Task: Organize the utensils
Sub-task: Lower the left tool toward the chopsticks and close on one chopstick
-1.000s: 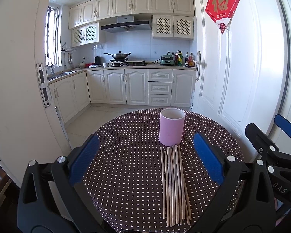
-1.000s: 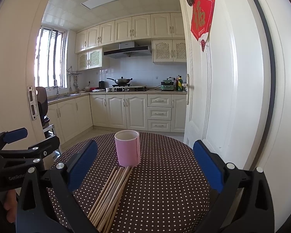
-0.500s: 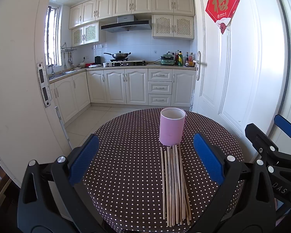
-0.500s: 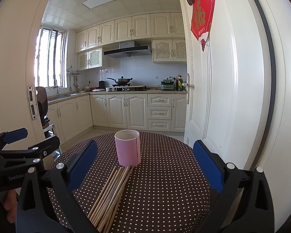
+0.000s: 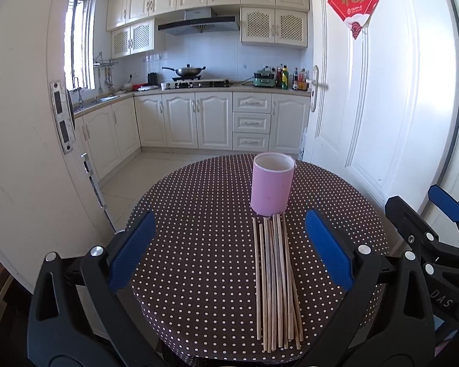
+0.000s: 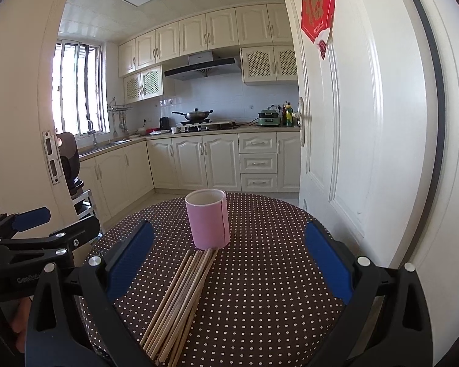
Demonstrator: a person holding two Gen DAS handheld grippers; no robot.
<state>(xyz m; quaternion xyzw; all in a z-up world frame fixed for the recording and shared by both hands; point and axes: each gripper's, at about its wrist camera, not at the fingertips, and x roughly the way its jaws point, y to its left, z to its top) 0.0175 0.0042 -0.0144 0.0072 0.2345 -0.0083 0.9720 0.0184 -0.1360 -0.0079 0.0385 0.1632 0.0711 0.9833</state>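
Nothing moves since earlier: left tongs (image 5: pixel 229 250) and right tongs (image 6: pixel 229 260) hover apart, empty. Chopsticks (image 5: pixel 277 278) lie bundled on counter (image 5: pixel 199 214), near pink cup (image 5: pixel 272 188), ready for loading.

A round table (image 5: pixel 199 214) in brown polka-dot cloth carries a pink cup (image 5: pixel 272 188) and loose chopsticks (image 5: pixel 275 278)

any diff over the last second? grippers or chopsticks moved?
No visible change. Both grippers, left and right, stay open and empty, held short of the table. The chopsticks still lie bundled flat on the dotted cloth, far ends at the foot of the pink cup, which stands upright and looks empty.
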